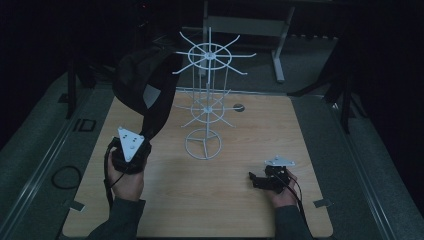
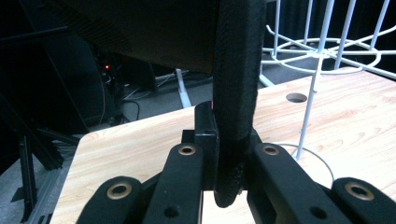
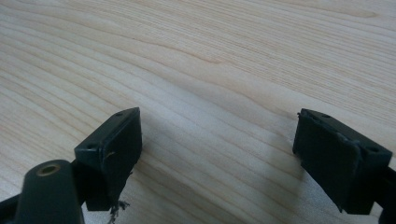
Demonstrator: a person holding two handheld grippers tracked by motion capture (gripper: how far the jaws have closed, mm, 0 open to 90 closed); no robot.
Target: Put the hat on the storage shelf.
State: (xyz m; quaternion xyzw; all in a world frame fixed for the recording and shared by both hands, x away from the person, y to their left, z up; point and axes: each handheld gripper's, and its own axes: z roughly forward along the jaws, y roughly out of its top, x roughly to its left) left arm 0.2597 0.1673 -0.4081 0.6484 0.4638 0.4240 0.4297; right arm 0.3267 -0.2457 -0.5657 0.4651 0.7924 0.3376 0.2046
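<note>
Behind black cap (image 1: 145, 85), rack (image 1: 207, 100) partly hidden

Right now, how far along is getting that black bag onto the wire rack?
Done: the left gripper has its jaws shut on the strap and the black bag is lifted beside the white wire rack. Left: no hook visibly carries it yet. The right gripper rests open over the table.

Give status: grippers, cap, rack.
Left gripper shut on cap strap, cap held up beside rack. Right gripper open, low over table, holding nothing. Cap not yet on a hook; rack arms close by.
</note>
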